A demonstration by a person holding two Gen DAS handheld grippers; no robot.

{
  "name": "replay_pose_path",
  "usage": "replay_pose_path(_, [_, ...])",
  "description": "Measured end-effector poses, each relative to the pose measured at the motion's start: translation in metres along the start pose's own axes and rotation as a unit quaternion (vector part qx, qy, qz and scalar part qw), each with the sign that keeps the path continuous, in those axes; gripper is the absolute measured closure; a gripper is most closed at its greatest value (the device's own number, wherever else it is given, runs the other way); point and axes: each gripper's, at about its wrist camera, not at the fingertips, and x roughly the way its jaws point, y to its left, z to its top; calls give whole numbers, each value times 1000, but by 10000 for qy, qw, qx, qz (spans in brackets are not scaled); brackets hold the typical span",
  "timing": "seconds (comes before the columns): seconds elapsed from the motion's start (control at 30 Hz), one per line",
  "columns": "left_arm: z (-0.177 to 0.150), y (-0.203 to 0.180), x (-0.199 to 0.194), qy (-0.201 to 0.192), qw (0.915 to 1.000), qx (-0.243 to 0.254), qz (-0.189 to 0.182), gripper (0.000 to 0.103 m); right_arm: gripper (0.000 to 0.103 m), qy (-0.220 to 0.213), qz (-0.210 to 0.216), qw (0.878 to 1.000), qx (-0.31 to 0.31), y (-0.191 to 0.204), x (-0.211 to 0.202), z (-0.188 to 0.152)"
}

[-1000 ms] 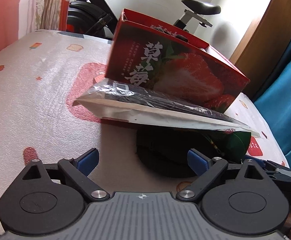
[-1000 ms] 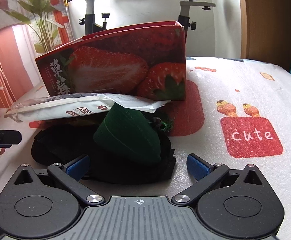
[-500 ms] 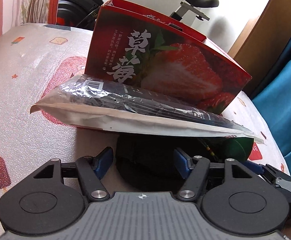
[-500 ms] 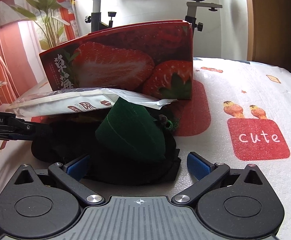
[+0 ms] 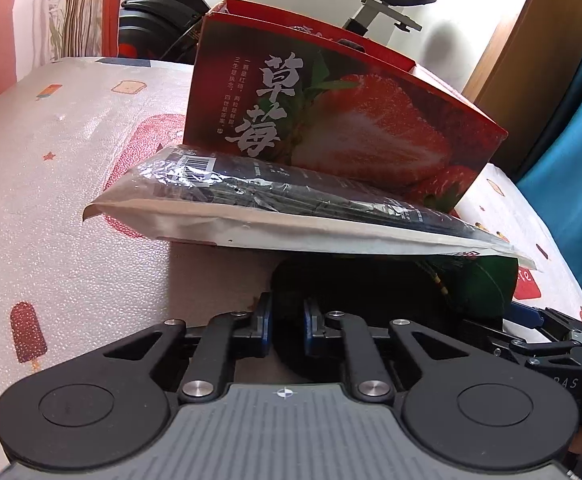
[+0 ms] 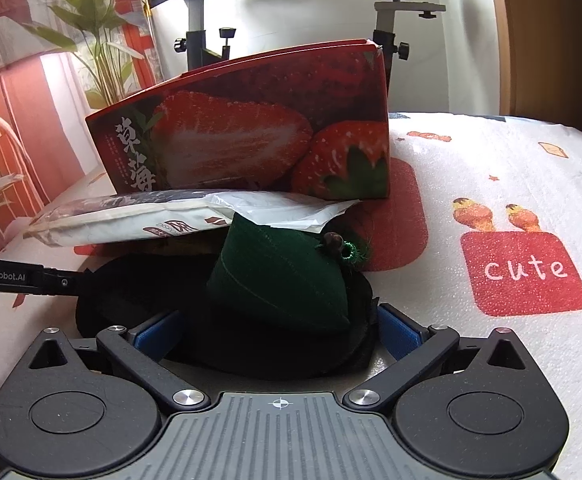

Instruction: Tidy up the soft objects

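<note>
A black soft cloth [image 5: 331, 292] lies on the mat with a dark green stuffed pouch [image 6: 279, 276] on top of it. A flat plastic-wrapped packet [image 5: 291, 208] rests over both and leans on the red strawberry box [image 5: 331, 120]. My left gripper [image 5: 288, 326] is shut on the left edge of the black cloth. My right gripper [image 6: 277, 330] is open, its fingers on either side of the black cloth [image 6: 259, 344] and green pouch. The left gripper shows in the right wrist view [image 6: 31, 280] at the far left.
The white patterned foam mat [image 6: 491, 184] covers the surface. An exercise bike [image 6: 395, 8] stands behind the box. A plant [image 6: 87, 40] is at the back left, a blue curtain [image 5: 571, 184] and wooden door at the right.
My left gripper moved forward to the black cloth and closed on its edge. My right gripper advanced slightly around the cloth and pouch and stayed open.
</note>
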Motion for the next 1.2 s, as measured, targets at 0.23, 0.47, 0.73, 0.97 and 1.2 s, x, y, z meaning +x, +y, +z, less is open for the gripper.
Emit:
replay_pose_path(0.23, [-10,8,-13,8,9999,-82,69,87,10,102,210,9997,78,6,-6,0])
replay_pose_path(0.47, [-14,18,-21,-37,9996,-196,190,88,10,195,86,9995,-221,17,-6,-3])
replay_pose_path(0.73, [-16,19,-21,-43,9994,-245,224,88,10,240,52,9990,-372,21,-6,-4])
replay_pose_path(0.97, [-17,17,-20,-49,9994,-209,254,88,11,255,87,9992,-284,19,-6,-3])
replay_pose_path(1.2, [-18,17,-20,-52,9995,-187,264,88,26,285,290,9991,-91,18,-10,0])
